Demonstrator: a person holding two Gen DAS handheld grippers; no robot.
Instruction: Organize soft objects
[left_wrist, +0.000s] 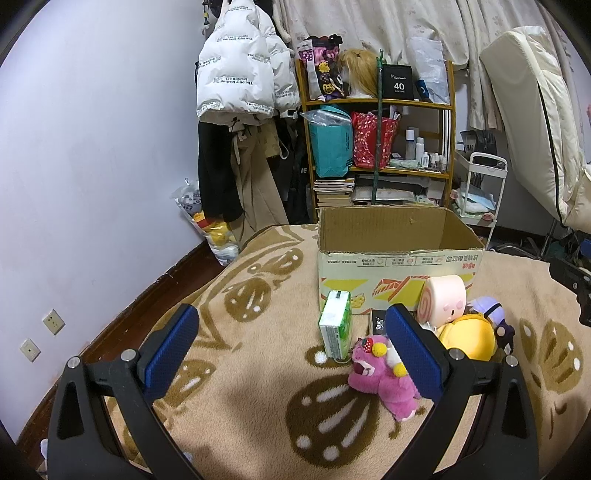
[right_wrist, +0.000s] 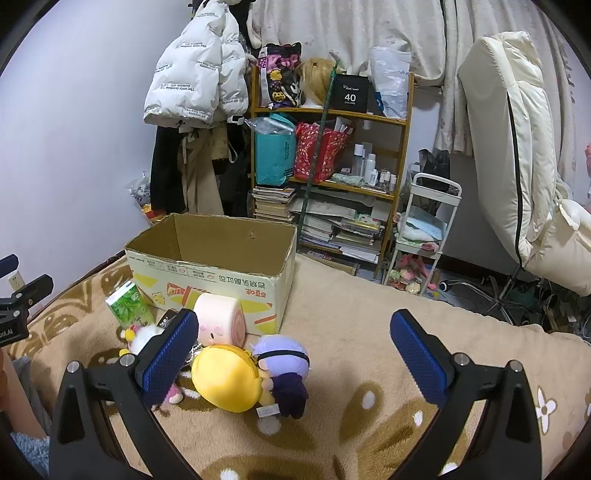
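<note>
An open cardboard box (left_wrist: 399, 275) (right_wrist: 207, 271) stands on the patterned blanket. Before it lie a pink bear plush (left_wrist: 380, 380), a yellow round plush (left_wrist: 469, 339) (right_wrist: 231, 378), a purple-haired doll (left_wrist: 491, 310) (right_wrist: 282, 363), a pink roll-cake plush (left_wrist: 443, 299) (right_wrist: 219, 321) and a green tissue pack (left_wrist: 334, 325) (right_wrist: 129, 304). My left gripper (left_wrist: 291, 321) is open and empty above the blanket, its right finger just over the pink bear. My right gripper (right_wrist: 293, 325) is open and empty above the yellow plush and doll.
A small black packet (left_wrist: 377, 322) lies by the box. The blanket (left_wrist: 240, 406) covers a bed. Behind stand a cluttered wooden shelf (left_wrist: 376, 140), hanging coats (left_wrist: 236, 110), a white trolley (right_wrist: 424, 236) and a propped white mattress (right_wrist: 517, 147). The left gripper's edge shows in the right view (right_wrist: 22, 295).
</note>
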